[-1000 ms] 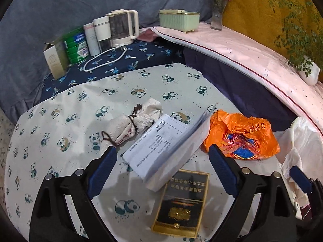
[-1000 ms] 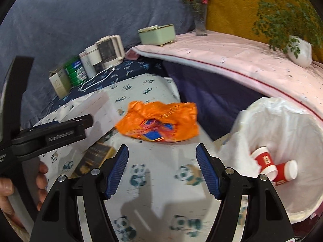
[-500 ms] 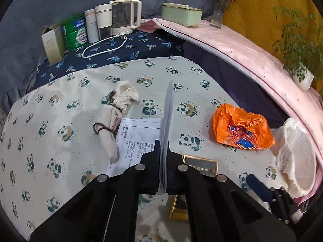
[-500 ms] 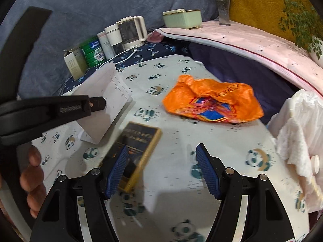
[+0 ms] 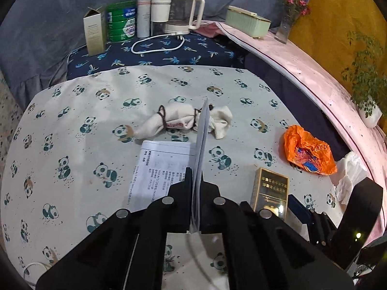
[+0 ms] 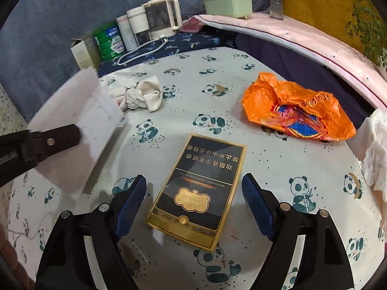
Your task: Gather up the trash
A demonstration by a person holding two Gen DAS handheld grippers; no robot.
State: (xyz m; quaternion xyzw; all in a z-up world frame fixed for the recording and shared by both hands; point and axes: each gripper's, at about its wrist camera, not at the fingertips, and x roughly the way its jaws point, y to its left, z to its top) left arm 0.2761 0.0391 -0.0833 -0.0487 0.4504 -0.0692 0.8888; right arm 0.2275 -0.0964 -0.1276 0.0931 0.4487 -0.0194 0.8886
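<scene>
My left gripper is pressed together on a folded paper sheet, pinching one leaf upright while the printed leaf lies flat on the table. The paper looks light and floppy; I judge it will sag and flutter if I swing fast, so a hold close to the fold seems best. My right gripper is spread wide, its blue pads either side of the black-and-gold box, which lies flat with its near end between them. The box looks stiff, light and glossy, so probably slippery; I would take it across its long edges. Farther right lies the crumpled orange wrapper, soft and crinkly, easy to pinch at any ridge. Beyond the paper is a tied cloth pouch. The white trash bag hangs at the table's right edge, near the wrapper. Open cloth between the things leaves room to move.
</scene>
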